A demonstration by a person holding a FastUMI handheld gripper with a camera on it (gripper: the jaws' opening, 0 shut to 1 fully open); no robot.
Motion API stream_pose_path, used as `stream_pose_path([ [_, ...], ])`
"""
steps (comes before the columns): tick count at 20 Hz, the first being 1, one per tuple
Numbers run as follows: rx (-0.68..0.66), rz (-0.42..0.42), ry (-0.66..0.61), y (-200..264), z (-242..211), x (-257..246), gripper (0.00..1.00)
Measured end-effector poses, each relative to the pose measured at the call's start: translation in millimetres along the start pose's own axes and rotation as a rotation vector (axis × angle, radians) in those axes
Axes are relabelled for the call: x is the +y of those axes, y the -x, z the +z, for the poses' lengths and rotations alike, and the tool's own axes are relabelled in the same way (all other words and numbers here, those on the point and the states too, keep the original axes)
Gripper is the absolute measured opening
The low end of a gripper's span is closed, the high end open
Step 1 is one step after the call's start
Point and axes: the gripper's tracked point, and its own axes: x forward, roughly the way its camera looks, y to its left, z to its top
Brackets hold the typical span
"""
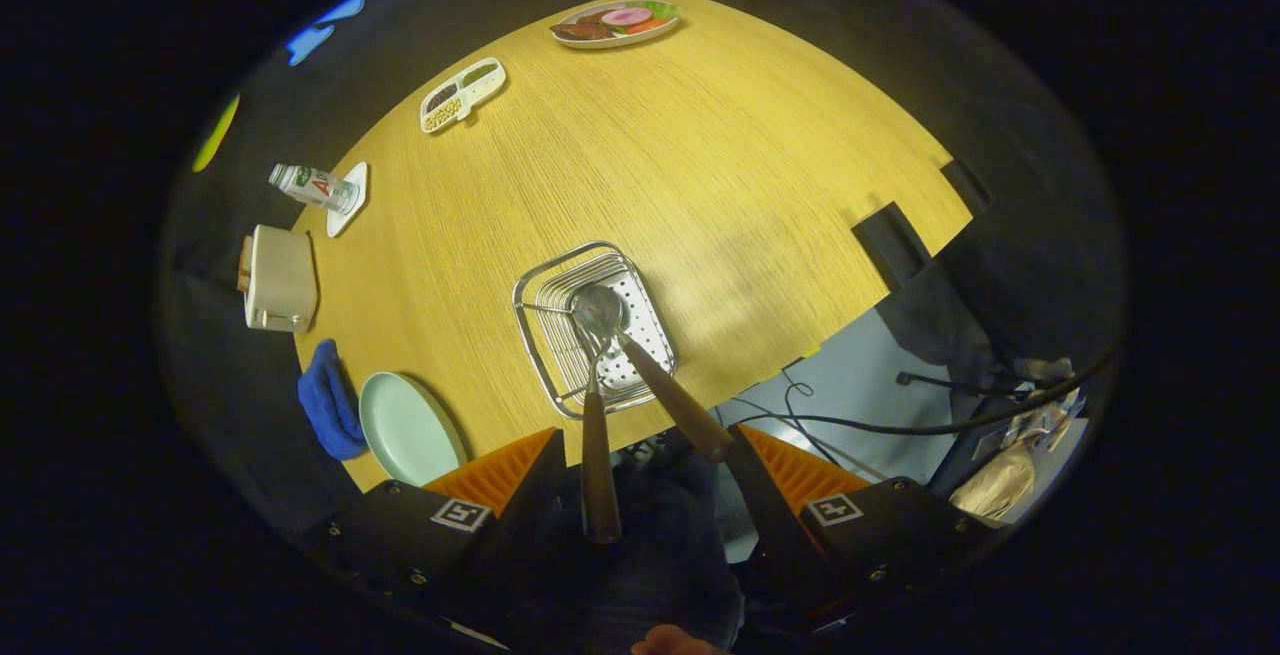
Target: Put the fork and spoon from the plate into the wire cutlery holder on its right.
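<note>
Gripper point(645, 455) spread wide above the wire holder point(592, 327) at the wood-grain bench's point(700, 155) near edge; wooden-handled spoon point(640, 365) and fork point(597, 435) stand inside.

On the wooden worktop point(700, 155) sit a plate of food point(615, 23) at the far edge, a divided dish of beans point(462, 93), a bottle lying on a coaster point(313, 186), a pale toaster point(279, 278) and a blue cloth point(325, 400)
</note>
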Motion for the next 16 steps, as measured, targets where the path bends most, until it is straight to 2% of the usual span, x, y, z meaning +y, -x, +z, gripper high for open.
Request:
stream_pose_path([
  [2, -0.056, -0.019, 0.020, 4, 11, -1, 0.99],
  [6, -0.266, -0.036, 0.057, 30, 50, 3, 0.98],
  [11, -0.683, -0.051, 0.093, 109, 116, 13, 0.98],
  [16, -1.029, -0.105, 0.142, 196, 148, 19, 0.98],
])
